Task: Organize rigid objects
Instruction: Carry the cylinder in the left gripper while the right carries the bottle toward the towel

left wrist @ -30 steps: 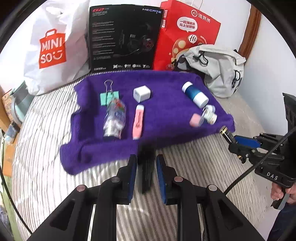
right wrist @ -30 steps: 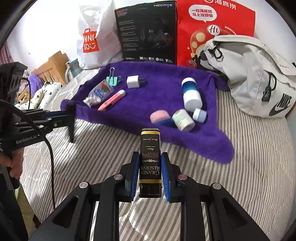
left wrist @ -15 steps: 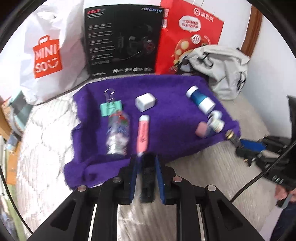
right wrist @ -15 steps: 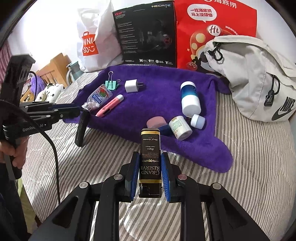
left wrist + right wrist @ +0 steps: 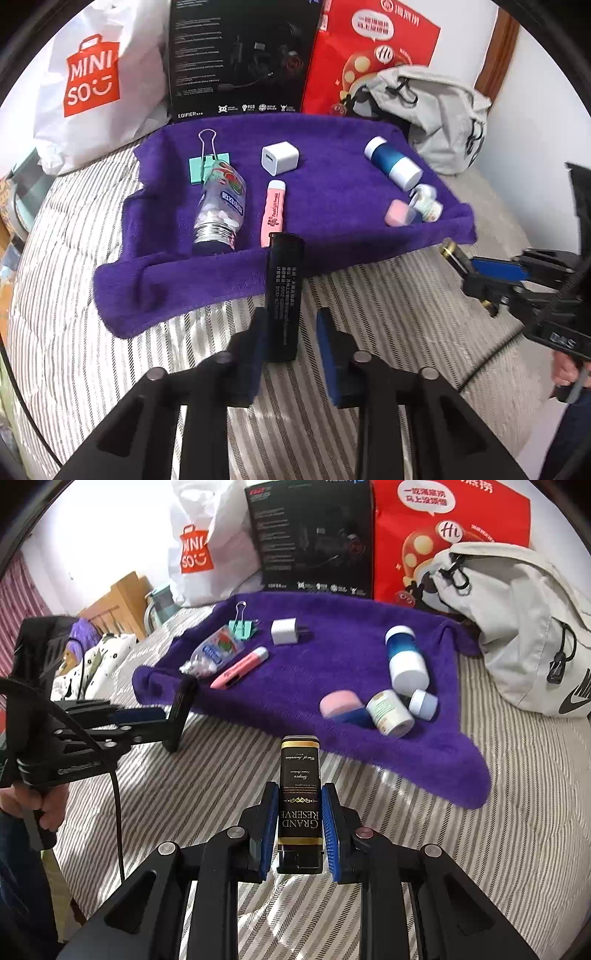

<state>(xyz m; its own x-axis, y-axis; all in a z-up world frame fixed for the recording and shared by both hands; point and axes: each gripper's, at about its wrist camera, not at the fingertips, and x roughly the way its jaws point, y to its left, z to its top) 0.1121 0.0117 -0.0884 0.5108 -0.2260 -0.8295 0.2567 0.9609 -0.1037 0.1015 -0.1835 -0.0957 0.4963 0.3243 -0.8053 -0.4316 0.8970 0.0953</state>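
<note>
My left gripper [image 5: 290, 339] stands with its jaws parted wide around a slim black rectangular bar [image 5: 283, 295] printed with small white text. The left pad seems to touch it and the right pad is clear of it, so I judge it released or nearly so. The bar's far end lies at the near hem of the purple plush towel [image 5: 332, 184], just beside the pink highlighter pen [image 5: 272, 212] and the clear candy bottle with a metal cap [image 5: 221, 206]. My right gripper [image 5: 299, 823] is clamped on a black-and-gold flat tube marked GRAND RESERVE [image 5: 299, 797], held over the striped bedcover [image 5: 480, 849], short of the towel.

The risks as I see them: the black bar may tip or slide off the soft hem onto the stripes, or nudge the highlighter as I back away. Setting the tube down near the pink-capped jar [image 5: 341, 705] and the white labelled jar [image 5: 389, 712] could roll that loose cluster.

I cannot see whether the bar rests on anything, its underside being hidden. The tube's lower end is masked by the pads. The bar's text is too small to read.
</note>
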